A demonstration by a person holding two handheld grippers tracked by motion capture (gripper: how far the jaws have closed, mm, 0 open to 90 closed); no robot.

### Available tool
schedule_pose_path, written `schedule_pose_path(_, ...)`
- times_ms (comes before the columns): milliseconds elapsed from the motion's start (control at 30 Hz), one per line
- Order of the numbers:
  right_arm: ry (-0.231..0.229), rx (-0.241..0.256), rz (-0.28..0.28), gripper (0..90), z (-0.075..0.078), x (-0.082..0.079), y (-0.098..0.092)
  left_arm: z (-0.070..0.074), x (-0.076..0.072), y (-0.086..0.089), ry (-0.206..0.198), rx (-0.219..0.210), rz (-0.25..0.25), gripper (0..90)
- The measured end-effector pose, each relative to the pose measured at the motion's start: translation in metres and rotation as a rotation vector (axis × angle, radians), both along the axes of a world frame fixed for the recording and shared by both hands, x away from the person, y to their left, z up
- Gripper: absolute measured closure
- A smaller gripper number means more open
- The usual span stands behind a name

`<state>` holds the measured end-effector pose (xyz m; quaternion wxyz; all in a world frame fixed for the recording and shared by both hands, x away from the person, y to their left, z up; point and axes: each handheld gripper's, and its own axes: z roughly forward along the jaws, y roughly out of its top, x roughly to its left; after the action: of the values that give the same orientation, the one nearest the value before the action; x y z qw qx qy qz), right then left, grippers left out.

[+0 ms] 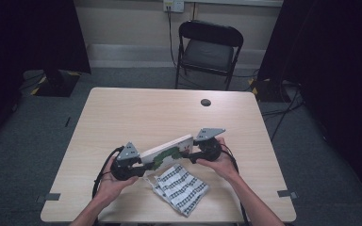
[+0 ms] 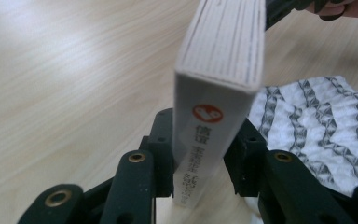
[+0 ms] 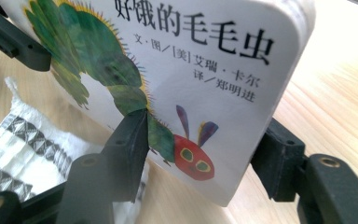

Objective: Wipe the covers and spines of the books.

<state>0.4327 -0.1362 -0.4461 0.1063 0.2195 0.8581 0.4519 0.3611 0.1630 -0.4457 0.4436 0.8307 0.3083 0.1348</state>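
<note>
A thick white board book (image 1: 167, 149) with a green caterpillar on its cover (image 3: 135, 70) is held tilted above the table, one end in each gripper. My left gripper (image 1: 143, 166) is shut on the spine end (image 2: 209, 126), one jaw on each side of it. At the opposite end my right gripper (image 1: 189, 156) is shut on the book (image 3: 205, 158), near the caterpillar's red head. A folded white cloth (image 1: 180, 187) with a dark woven pattern lies on the table below the book, also seen as cloth (image 2: 317, 126) and cloth (image 3: 23, 140).
The light wooden table (image 1: 136, 113) has a small dark round disc (image 1: 206, 102) near its far edge. A black folding chair (image 1: 209, 47) stands beyond the table. Grey carpet surrounds it, with dark curtains and stand bases at both sides.
</note>
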Motion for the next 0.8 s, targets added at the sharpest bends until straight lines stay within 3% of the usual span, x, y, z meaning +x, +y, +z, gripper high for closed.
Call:
schedule_pose_path(200,-0.012,-0.020,-0.065,43.5,0.001,-0.009,-0.022,0.004,0.013,-0.023,0.002,0.031,-0.041,64.2)
schedule_pose_path(300,-0.003,-0.014,-0.088,44.2,-0.003,-0.014,-0.033,0.002,0.016,-0.031,0.001,0.014,-0.039,62.1)
schedule_pose_path(333,0.001,-0.020,-0.092,44.7,-0.005,-0.016,-0.036,0.001,0.017,-0.032,-0.003,0.015,-0.036,61.0)
schedule_pose_path(367,0.004,-0.020,-0.094,44.6,-0.006,-0.016,-0.037,-0.003,0.018,-0.035,0.024,-0.004,-0.034,60.8)
schedule_pose_path(400,0.008,-0.019,-0.101,44.6,-0.009,-0.017,-0.039,-0.005,0.019,-0.035,0.027,0.004,-0.034,60.3)
schedule_pose_path(533,0.012,-0.015,-0.103,44.4,-0.010,-0.020,-0.042,-0.008,0.018,-0.036,0.020,-0.024,-0.015,57.8)
schedule_pose_path(600,0.020,-0.011,-0.095,44.2,-0.010,-0.021,-0.042,-0.007,0.019,-0.034,0.015,-0.011,-0.008,57.0)
schedule_pose_path(733,0.025,-0.005,-0.085,43.9,-0.011,-0.025,-0.042,-0.007,0.019,-0.031,0.016,-0.047,0.018,54.0)
schedule_pose_path(800,0.021,-0.009,-0.080,49.3,-0.010,-0.026,-0.042,-0.007,0.017,-0.027,0.028,-0.091,0.033,52.2)
